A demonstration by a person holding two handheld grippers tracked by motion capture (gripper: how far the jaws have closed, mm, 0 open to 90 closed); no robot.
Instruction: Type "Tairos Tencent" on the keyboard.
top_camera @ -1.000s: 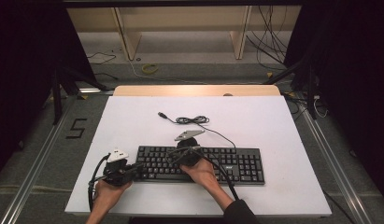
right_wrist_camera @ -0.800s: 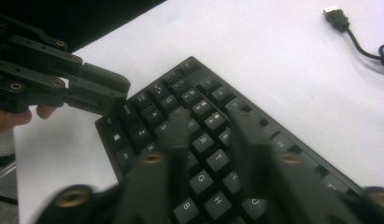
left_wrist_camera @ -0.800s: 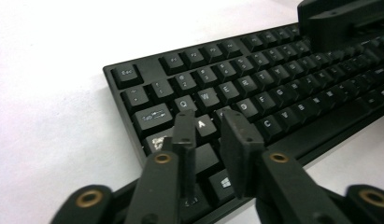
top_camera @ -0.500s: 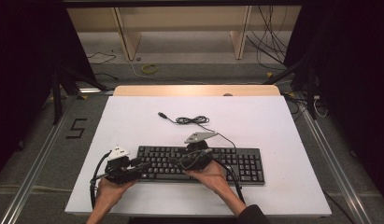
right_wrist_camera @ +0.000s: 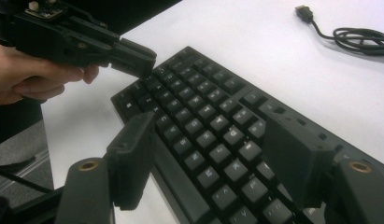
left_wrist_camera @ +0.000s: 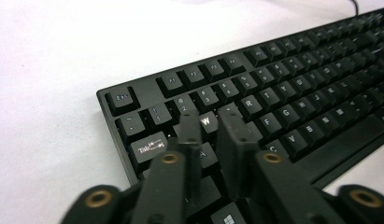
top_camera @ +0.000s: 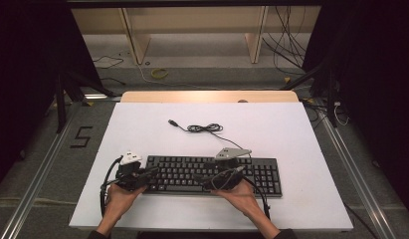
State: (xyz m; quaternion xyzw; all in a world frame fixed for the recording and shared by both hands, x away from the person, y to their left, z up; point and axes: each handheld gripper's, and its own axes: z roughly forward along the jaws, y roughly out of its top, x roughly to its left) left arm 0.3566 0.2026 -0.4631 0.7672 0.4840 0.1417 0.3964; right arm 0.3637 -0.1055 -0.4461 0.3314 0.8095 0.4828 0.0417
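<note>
While the keyboard [top_camera: 212, 174] lies flat near the front of the white tabletop [top_camera: 291, 134], the left claw [left_wrist_camera: 210, 128] hovers at its left end over the W key, jaws nearly pressed together, pinching nothing. Farther right, the right claw [right_wrist_camera: 213, 154] is spread wide above the keys. A cable [top_camera: 204, 128] lies coiled behind.

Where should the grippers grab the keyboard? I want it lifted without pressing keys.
Probably the two short ends of the keyboard, one gripper from each side: it lies flat, long and thin, so jaws can close over the edge. The left gripper is near its end; the right gripper is over the middle.
</note>
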